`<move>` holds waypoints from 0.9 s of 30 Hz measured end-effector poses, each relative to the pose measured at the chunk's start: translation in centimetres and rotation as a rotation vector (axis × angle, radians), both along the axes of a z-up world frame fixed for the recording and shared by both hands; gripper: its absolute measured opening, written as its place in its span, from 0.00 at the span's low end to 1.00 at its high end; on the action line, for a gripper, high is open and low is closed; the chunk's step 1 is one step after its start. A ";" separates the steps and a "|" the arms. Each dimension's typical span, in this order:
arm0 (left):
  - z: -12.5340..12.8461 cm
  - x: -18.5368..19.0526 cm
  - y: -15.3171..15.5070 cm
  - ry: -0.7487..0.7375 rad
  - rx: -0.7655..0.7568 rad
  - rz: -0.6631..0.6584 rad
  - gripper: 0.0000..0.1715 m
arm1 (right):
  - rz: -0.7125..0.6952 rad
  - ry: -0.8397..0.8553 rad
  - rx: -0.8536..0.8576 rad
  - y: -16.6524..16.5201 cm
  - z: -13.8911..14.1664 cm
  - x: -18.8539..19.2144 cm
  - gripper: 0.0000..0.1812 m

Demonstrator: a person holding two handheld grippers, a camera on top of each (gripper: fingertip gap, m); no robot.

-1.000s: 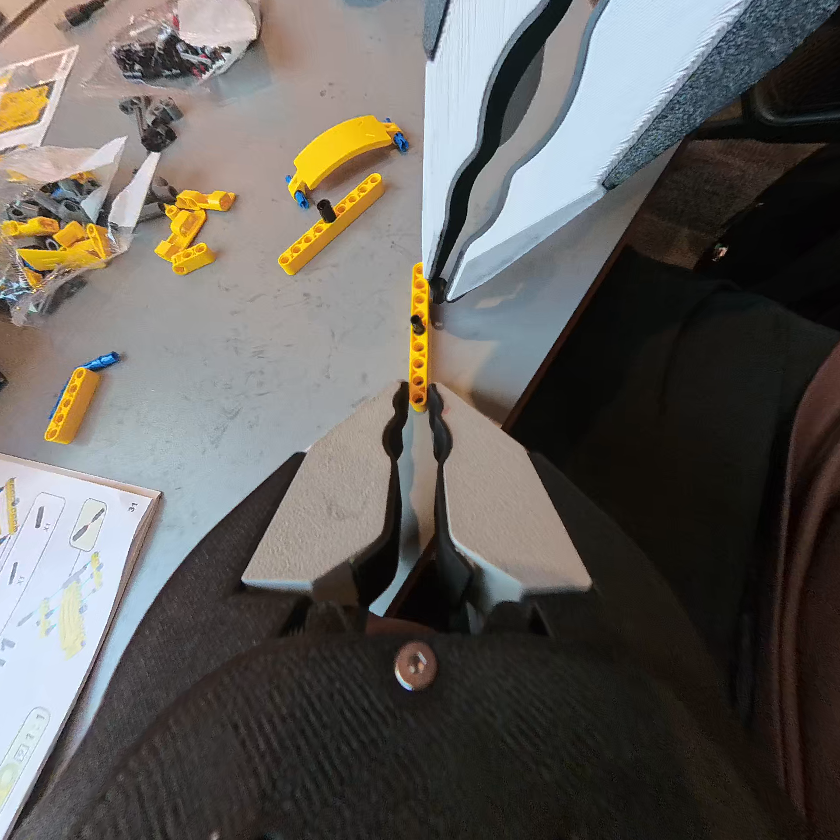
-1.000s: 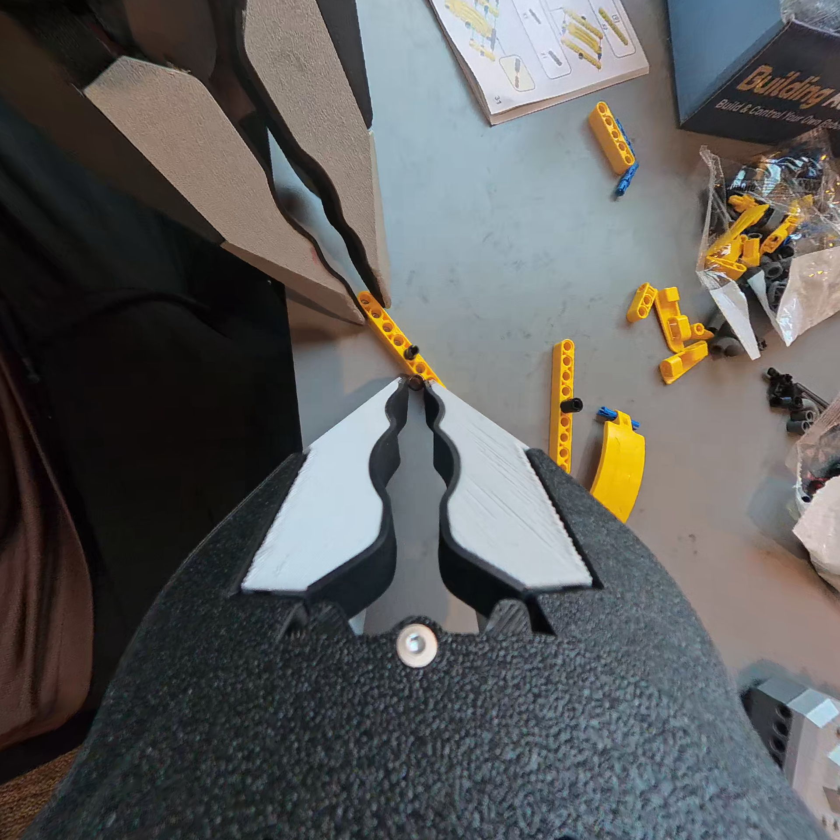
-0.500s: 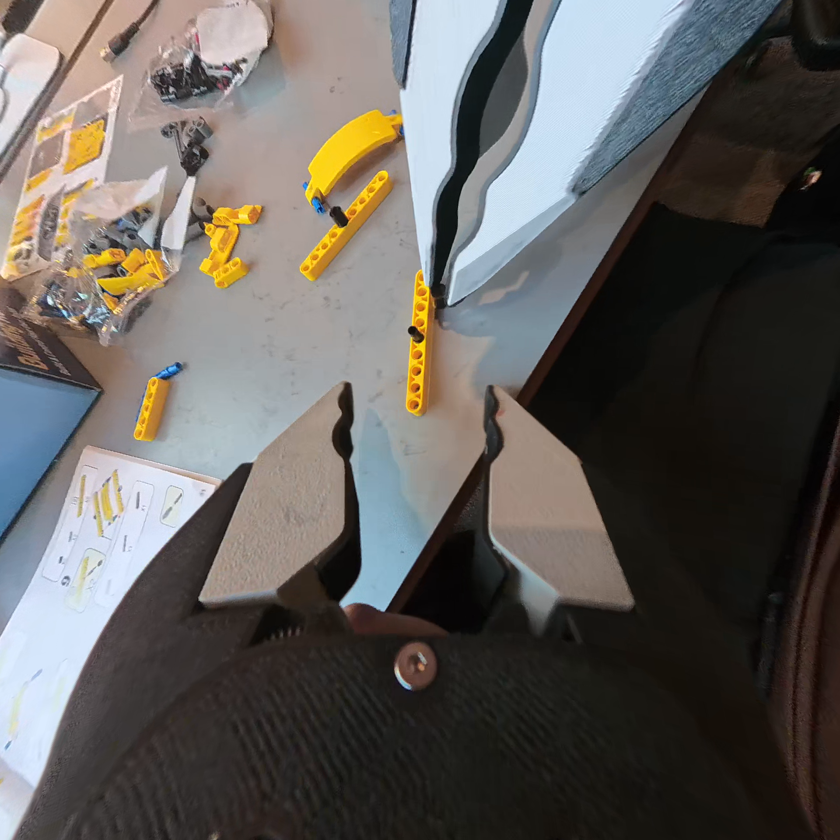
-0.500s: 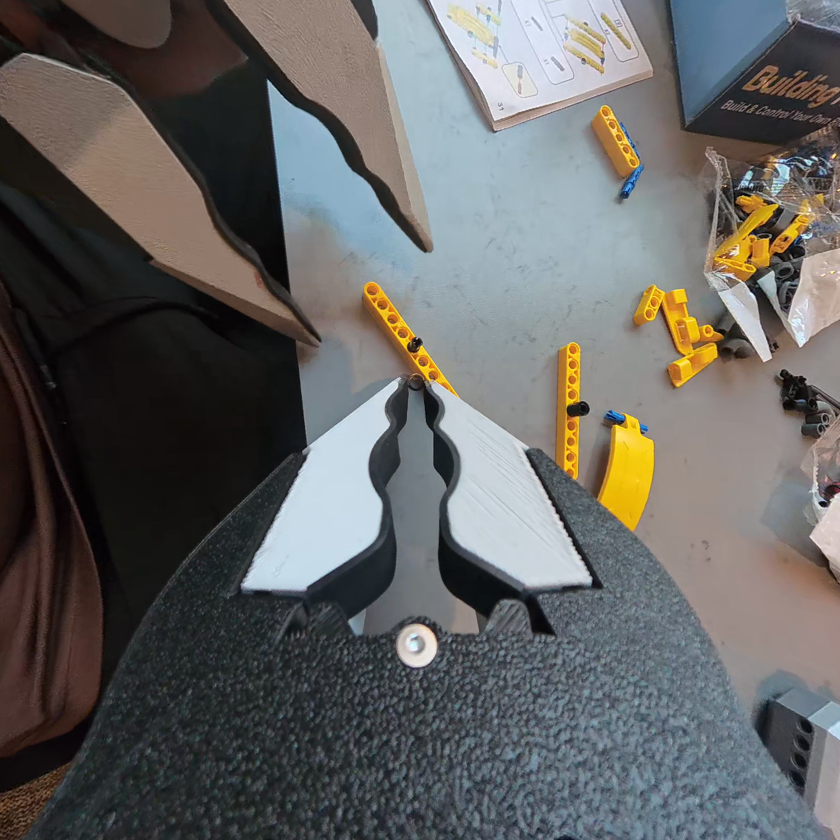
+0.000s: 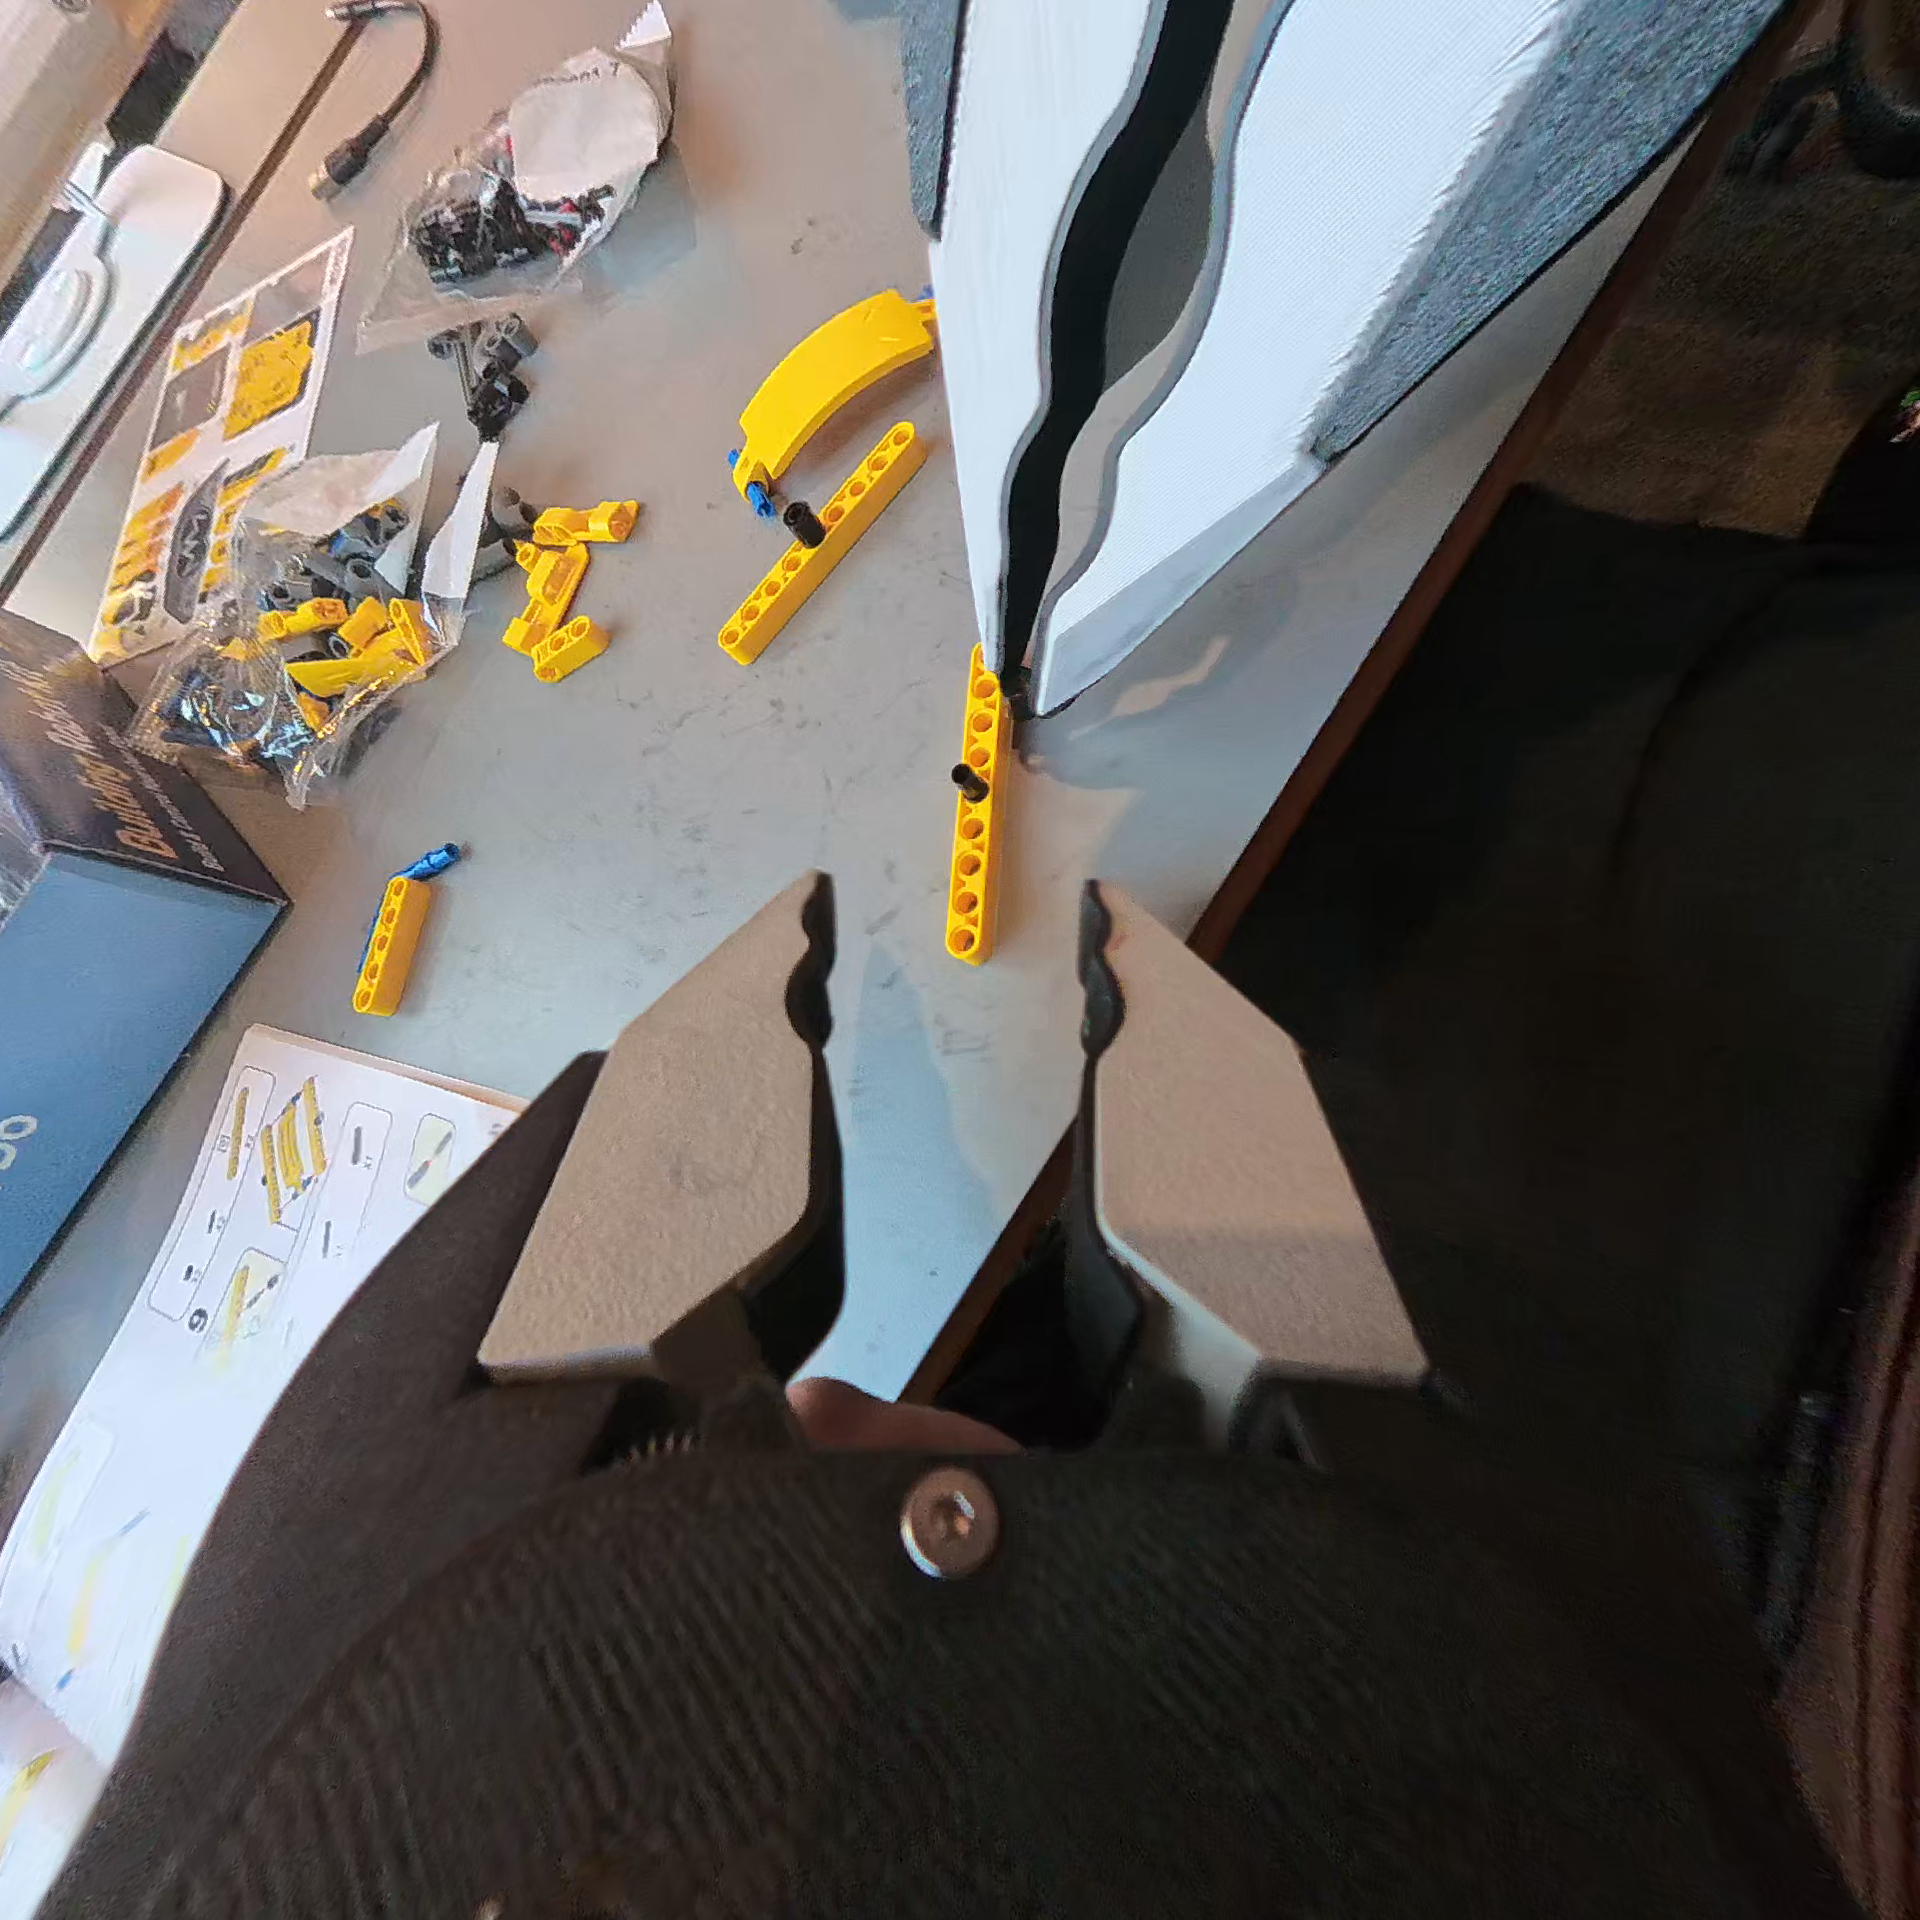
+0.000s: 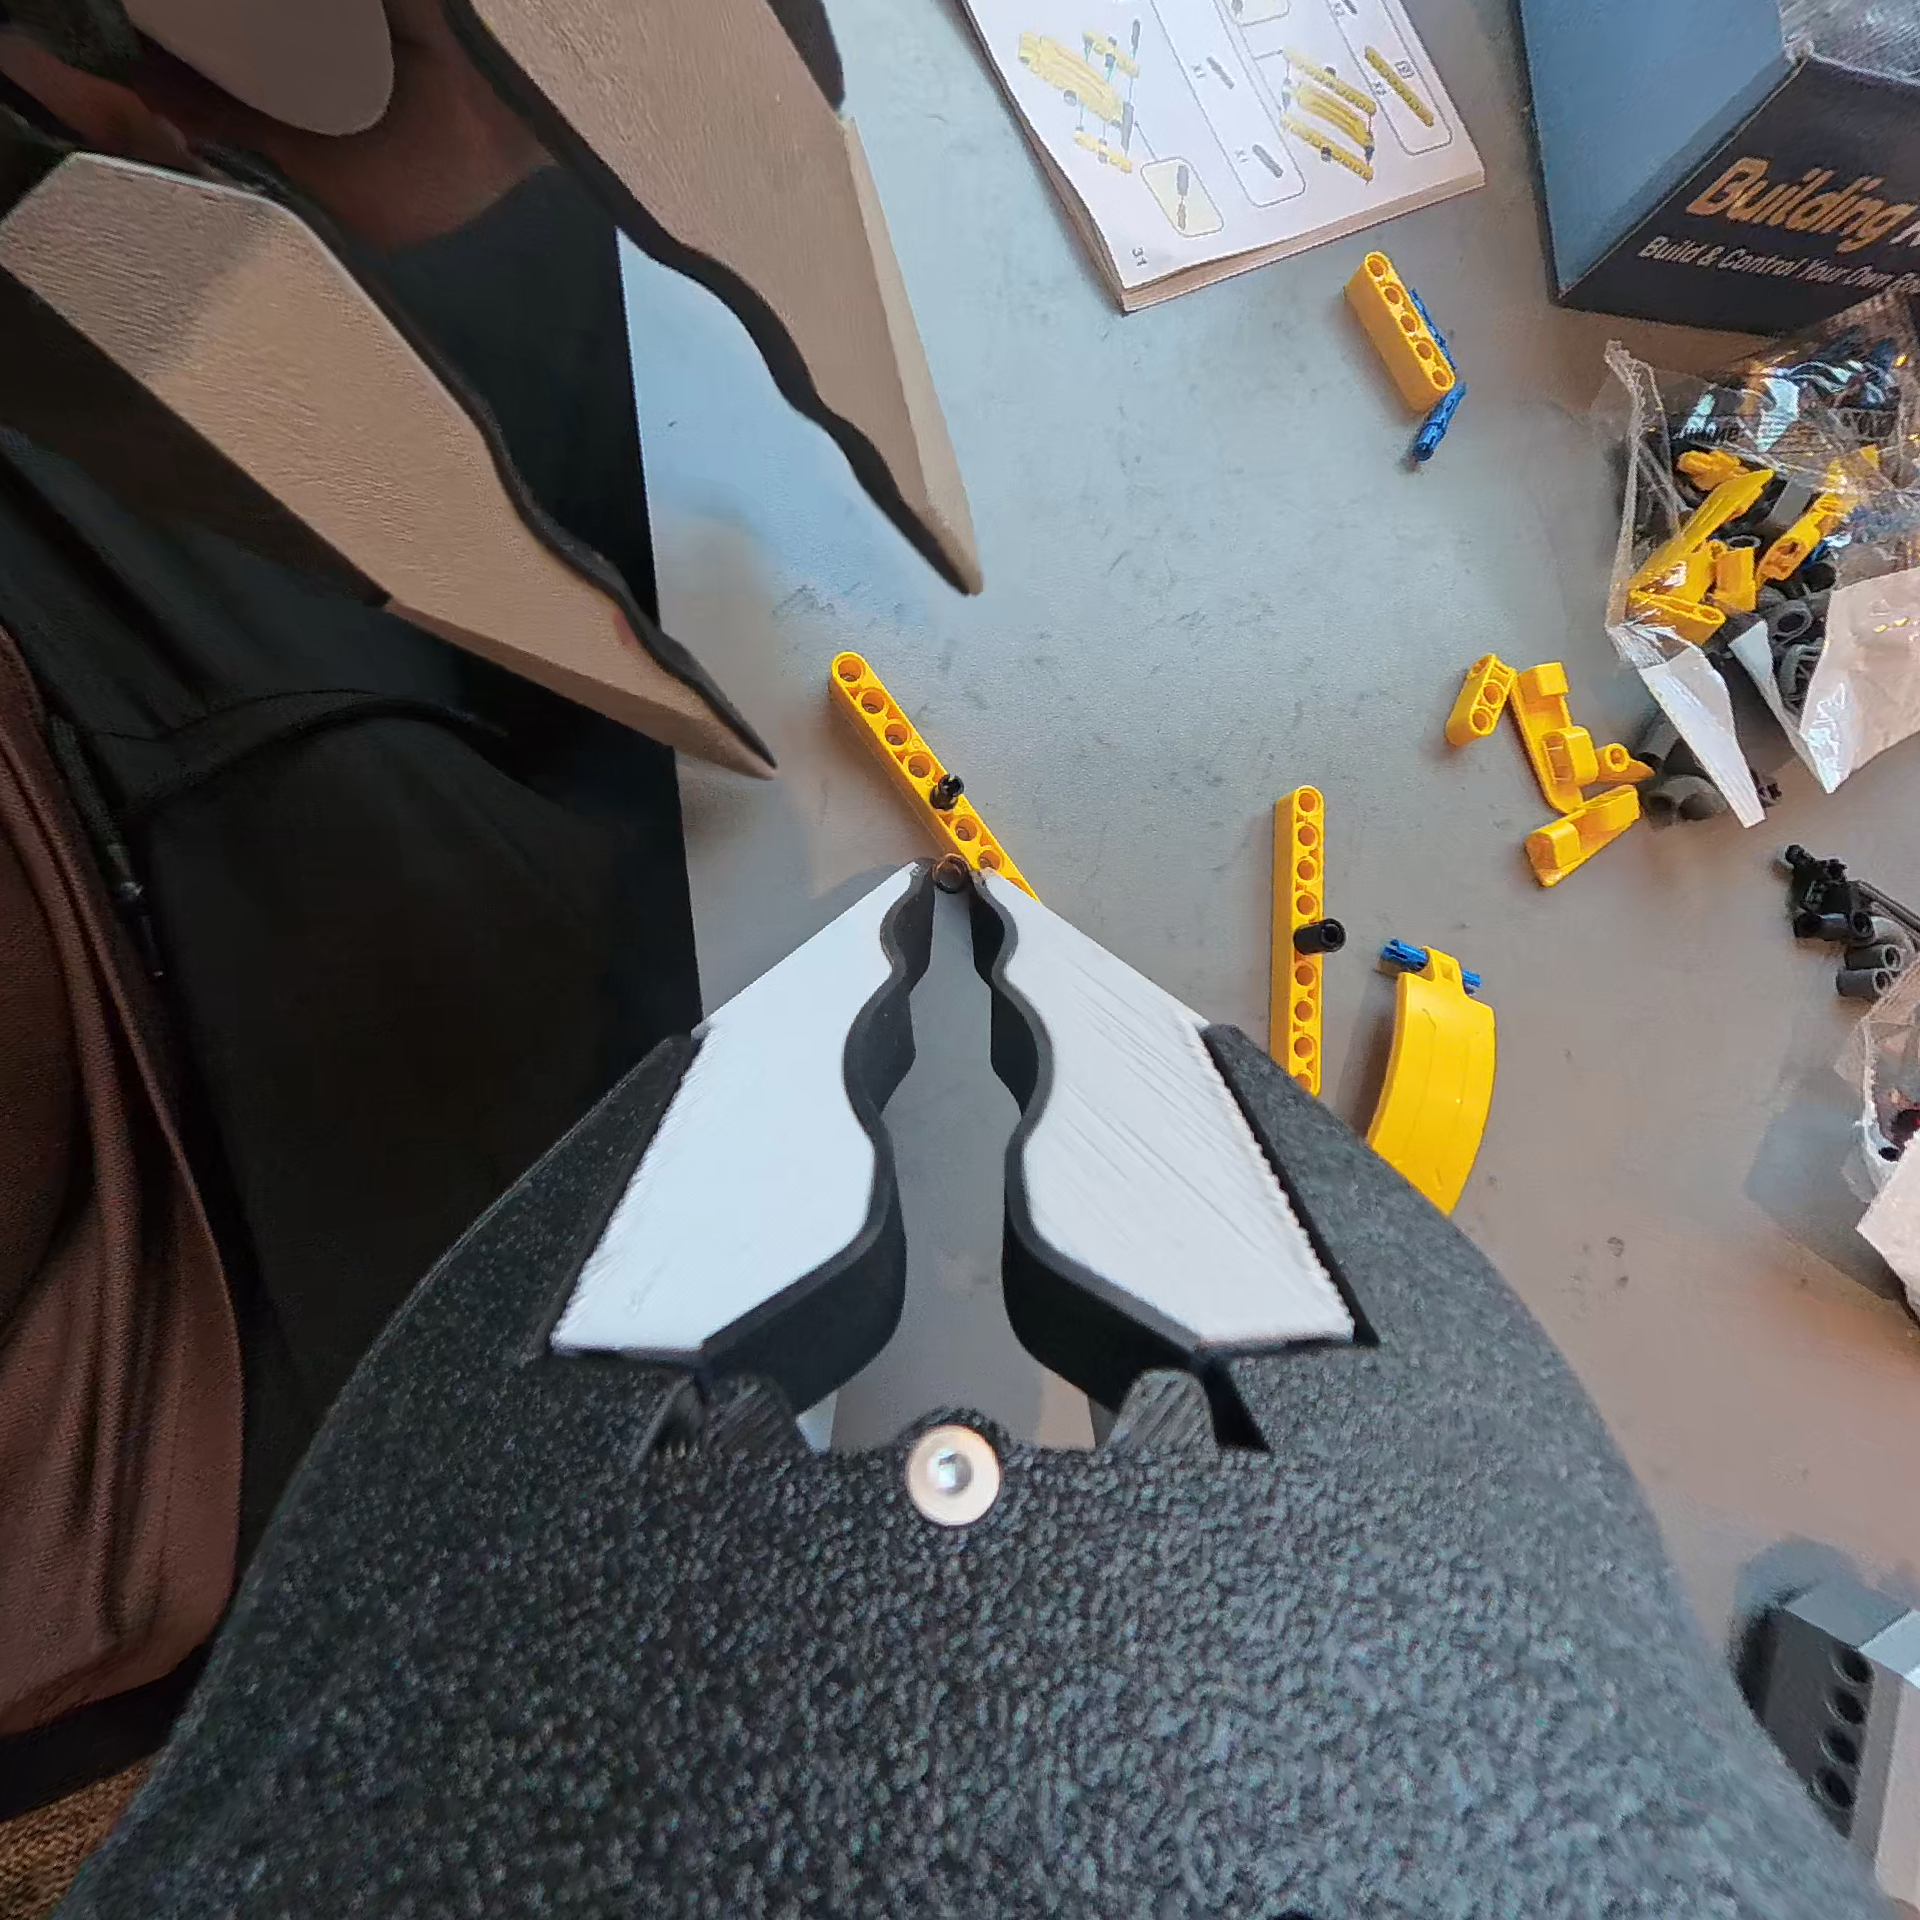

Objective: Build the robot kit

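Spreading across both views is a grey tabletop [image 5: 644, 810] strewn with building-kit parts. At its far-left side sit a dark blue box [image 5: 94, 987] and an open instruction booklet [image 5: 312, 1174].

The left claw [image 5: 954, 888] hovers just above the tabletop edge with its jaws wide apart, holding nothing. The near end of a long yellow beam [image 5: 977, 821] lies just beyond its tips.

The right claw [image 6: 948, 878] comes in from the opposite side, its jaws pinched narrow on a small black pin [image 6: 948, 871]. It holds that pin at the beam's other end, touching the beam. Whether the pin is seated in a hole cannot be told.

Farther off lies a torn clear bag [image 5: 312, 623] of yellow and grey pieces, with a few loose yellow connectors [image 5: 556, 592] beside it. A curved yellow panel [image 5: 831, 384] rests next to a second long beam [image 5: 821, 545] that carries a black pin of its own.

A short yellow beam [image 5: 390, 945] lies near the box, with a blue pin [image 5: 436, 857] at its end.

Smallest of all, another black pin [image 5: 968, 777] stands out of a middle hole of the beam between the claws.
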State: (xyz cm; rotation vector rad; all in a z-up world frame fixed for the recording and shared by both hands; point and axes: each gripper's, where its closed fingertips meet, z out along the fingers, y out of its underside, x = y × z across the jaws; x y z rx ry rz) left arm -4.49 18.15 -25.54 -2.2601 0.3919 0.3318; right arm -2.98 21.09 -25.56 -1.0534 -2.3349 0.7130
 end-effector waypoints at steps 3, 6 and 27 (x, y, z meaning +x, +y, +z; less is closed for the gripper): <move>-0.2 -0.1 0.0 -0.027 0.005 0.000 0.16 | 0.010 0.003 -0.022 -0.3 0.2 0.0 0.03; 0.1 0.0 0.2 -0.032 0.028 -0.006 0.06 | 0.011 0.008 -0.052 -0.5 0.6 0.0 0.03; -1.2 -0.4 0.2 -0.088 0.005 0.010 0.11 | 0.007 0.008 -0.050 0.0 0.4 0.0 0.03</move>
